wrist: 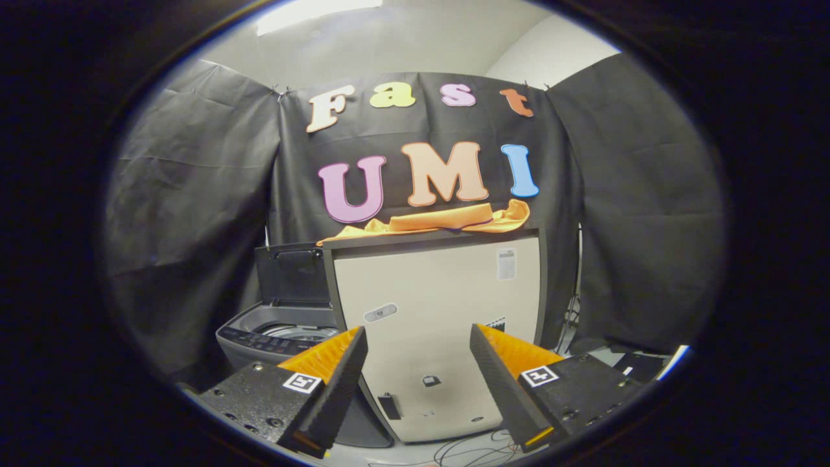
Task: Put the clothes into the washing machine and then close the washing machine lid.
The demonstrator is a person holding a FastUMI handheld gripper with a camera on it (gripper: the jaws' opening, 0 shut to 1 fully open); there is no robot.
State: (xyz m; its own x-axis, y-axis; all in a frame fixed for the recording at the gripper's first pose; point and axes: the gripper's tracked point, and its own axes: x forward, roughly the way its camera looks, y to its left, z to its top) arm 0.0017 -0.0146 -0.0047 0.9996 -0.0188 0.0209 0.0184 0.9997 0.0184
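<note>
Fingers spread and empty, the gripper (418, 337) faces a beige cabinet (441, 324) topped by the orange garment (447, 220) — the pickup not yet begun, it seems — while the top-loading washing machine (285, 334) beside it waits, lid (292, 275) raised.

You are facing black cloth (622, 214) draped across the booth's back and sides, a pale ceiling (402, 39) with a bright light strip (311, 10) above it. A tall beige cabinet (441, 324) stands straight beyond the claw (stickers on its front), loose cables (467, 451) on the floor at its foot.
</note>
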